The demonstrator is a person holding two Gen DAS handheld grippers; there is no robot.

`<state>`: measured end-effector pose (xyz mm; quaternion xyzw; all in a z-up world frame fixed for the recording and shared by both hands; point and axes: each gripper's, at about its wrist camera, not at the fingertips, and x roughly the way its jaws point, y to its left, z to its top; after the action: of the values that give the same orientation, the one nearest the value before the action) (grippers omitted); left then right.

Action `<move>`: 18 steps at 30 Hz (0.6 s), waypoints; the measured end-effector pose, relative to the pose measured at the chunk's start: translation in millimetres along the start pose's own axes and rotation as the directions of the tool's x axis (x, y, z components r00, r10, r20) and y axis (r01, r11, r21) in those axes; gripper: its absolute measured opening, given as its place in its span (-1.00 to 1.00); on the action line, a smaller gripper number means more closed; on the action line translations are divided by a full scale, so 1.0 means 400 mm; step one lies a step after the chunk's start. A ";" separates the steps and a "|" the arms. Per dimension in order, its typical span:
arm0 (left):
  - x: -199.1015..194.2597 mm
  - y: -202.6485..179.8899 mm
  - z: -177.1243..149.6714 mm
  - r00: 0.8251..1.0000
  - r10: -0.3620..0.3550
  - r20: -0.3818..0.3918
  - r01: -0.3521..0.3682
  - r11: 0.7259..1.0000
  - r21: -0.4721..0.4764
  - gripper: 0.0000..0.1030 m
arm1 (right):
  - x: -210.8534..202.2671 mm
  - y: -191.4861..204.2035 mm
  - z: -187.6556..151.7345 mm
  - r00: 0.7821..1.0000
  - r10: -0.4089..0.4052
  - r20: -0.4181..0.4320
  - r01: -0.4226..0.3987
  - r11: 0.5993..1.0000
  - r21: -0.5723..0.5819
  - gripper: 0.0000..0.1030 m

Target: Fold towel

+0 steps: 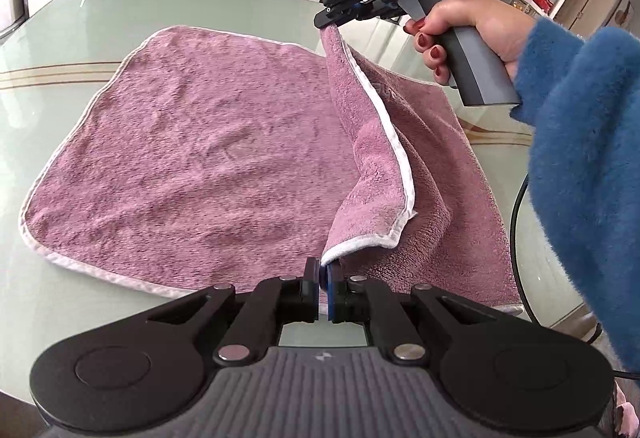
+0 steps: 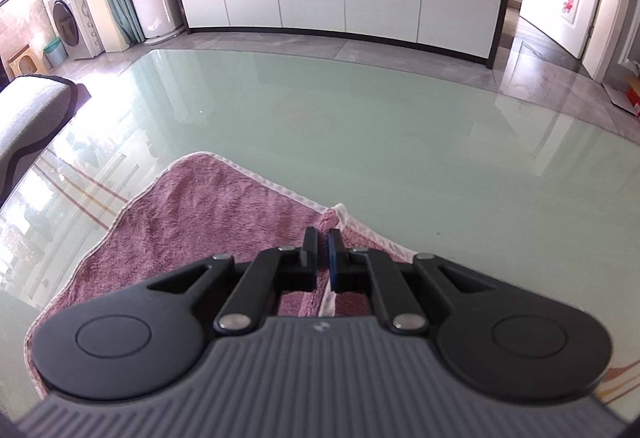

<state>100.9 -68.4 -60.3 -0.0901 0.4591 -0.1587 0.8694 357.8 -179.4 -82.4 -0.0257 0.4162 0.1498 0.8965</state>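
Ahead of the left gripper (image 1: 323, 272) and off to its left, a pink towel (image 1: 192, 157) with a pale trim lies mostly flat on a pale green glass table (image 1: 80, 25). That gripper's jaws are clamped together on the towel's near right corner, and the white-edged cloth rises out from between its fingers (image 1: 311, 278). From there the trimmed edge climbs up and to the right, sagging between the two grips, to the right gripper (image 1: 325, 22), whose jaws are likewise closed tight on the far right corner, held clear of the tabletop. The lifted strip leans over the flat part of the towel, with more pink cloth lying on the table beneath and to the right of it. A hand (image 1: 472, 33) with dark red nails wraps the right gripper's grey handle, and a fuzzy blue sleeve (image 1: 580, 157) fills the right side. In the right wrist view, the towel (image 2: 180, 222) spreads to the left of and below the right gripper (image 2: 323, 238), its pinched corner bunched at the tips, with bare table (image 2: 360, 125) ahead and a long white cabinet (image 2: 340, 5) against the far wall.
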 end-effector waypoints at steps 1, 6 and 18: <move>-0.003 0.007 0.000 1.000 0.003 0.002 -0.003 1.000 -0.005 -0.92 | 0.004 0.007 0.002 1.000 0.001 0.000 -0.001 1.000 -0.003 -0.90; -0.017 0.039 0.000 1.000 0.014 0.010 -0.014 0.999 -0.031 -0.92 | 0.023 0.040 0.013 1.000 0.007 -0.004 -0.007 1.000 -0.015 -0.90; -0.066 0.123 0.003 0.998 0.054 0.043 -0.050 0.995 -0.082 -0.92 | 0.074 0.127 0.064 1.000 0.027 0.011 -0.027 0.999 -0.031 -0.90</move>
<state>97.5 -13.0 -54.1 -0.1167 0.4476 -0.1154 0.8791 380.2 -119.4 -83.9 -0.0329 0.4090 0.1684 0.8963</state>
